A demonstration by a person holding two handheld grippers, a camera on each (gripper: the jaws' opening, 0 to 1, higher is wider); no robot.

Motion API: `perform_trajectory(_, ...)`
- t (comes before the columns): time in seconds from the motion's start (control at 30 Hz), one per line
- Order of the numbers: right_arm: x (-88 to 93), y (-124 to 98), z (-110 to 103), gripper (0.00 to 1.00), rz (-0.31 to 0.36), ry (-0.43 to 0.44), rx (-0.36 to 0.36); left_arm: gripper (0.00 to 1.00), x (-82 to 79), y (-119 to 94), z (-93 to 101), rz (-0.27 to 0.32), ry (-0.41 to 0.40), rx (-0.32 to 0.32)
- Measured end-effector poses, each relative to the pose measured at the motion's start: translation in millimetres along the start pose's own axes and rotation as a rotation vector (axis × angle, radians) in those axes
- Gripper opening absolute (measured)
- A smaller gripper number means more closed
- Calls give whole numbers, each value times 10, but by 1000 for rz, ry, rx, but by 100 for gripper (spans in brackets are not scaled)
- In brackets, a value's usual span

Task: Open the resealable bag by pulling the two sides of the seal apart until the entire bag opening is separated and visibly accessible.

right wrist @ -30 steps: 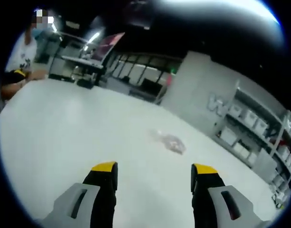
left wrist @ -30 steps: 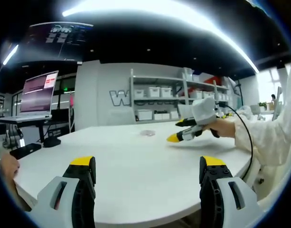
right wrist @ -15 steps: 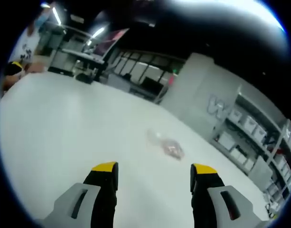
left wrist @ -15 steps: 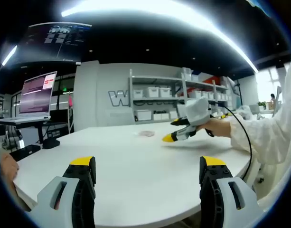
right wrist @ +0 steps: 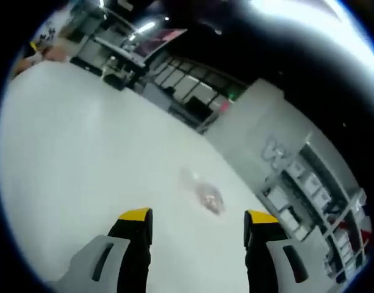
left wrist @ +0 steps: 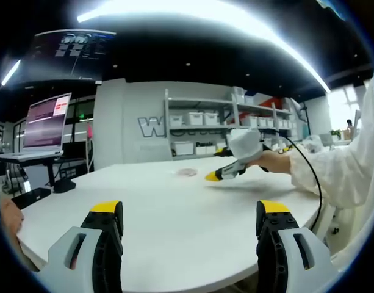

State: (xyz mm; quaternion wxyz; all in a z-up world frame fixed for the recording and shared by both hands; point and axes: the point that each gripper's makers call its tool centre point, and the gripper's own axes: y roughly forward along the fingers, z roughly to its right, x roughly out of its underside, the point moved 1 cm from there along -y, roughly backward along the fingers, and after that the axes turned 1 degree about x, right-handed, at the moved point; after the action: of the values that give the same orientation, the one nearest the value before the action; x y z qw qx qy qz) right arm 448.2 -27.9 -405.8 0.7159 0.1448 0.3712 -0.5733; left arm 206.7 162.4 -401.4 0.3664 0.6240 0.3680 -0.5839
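Note:
A small clear resealable bag (right wrist: 203, 194) with pinkish contents lies flat on the white table (right wrist: 83, 152), a short way ahead of my right gripper (right wrist: 199, 223), whose yellow-tipped jaws stand open and empty. In the left gripper view the bag (left wrist: 187, 173) is a small patch far across the table (left wrist: 174, 213). My left gripper (left wrist: 190, 217) is open with nothing between its jaws, low over the near table edge. The right gripper (left wrist: 226, 170) also shows there, held by a hand in a white sleeve, its yellow tip close to the bag's right.
A monitor (left wrist: 43, 122) on a stand and a dark device (left wrist: 29, 195) sit at the table's left. White shelves with bins (left wrist: 199, 131) line the far wall. A person's hand (left wrist: 7, 217) rests at the left edge. A black cable (left wrist: 312, 171) hangs from the right gripper.
The right gripper has moved leftward across the table toward the bag, and the bag has come closer in the right gripper view. The left gripper has stayed where it was.

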Motion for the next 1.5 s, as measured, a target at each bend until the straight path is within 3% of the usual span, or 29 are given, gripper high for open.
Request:
perform_trajectory(0.3, -13, 59, 0, 58, 2, -56, 2, 89, 15, 3, -9, -5, 1, -2)
perform_trajectory(0.67, -56, 162, -16, 58, 8, -47, -3, 89, 22, 8, -16, -7, 1, 0)
perform_trajectory(0.97, -106, 246, -43, 57, 18, -1, 0, 89, -4, 21, 2, -6, 5, 10)
perform_trajectory(1.2, -90, 333, -48, 56, 8, 95, 1, 89, -1, 13, -22, -10, 11, 5)
perform_trajectory(1.5, -67, 426, -24, 55, 0, 158, 15, 89, 38, 15, -24, -15, 6, 5)
